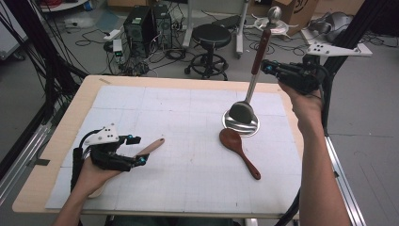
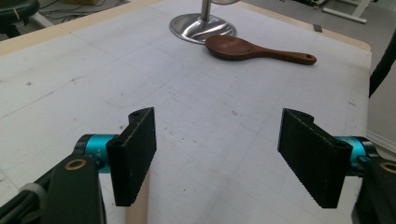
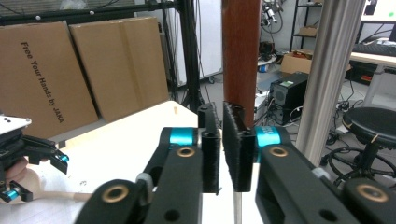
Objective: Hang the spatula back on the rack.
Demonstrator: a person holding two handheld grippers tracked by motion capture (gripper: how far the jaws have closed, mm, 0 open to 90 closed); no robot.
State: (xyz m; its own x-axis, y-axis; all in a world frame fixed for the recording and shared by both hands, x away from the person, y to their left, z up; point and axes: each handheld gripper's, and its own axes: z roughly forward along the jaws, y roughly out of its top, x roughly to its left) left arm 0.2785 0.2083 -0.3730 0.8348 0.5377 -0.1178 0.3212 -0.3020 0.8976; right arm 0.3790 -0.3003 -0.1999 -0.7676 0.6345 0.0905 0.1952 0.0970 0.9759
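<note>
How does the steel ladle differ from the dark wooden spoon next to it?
Pose: the ladle stands steeply, bowl down on the mat and handle high; the dark wooden spoon lies flat.
Material: the ladle has a shiny steel bowl and stem with a brown grip; the spoon is one piece of dark wood.
Contact: the ladle's grip is by the right gripper; the spoon lies apart from both grippers.
Shared: their bowls sit close together.

Two wooden spoons, one metal ladle, perhaps one steel dish.
</note>
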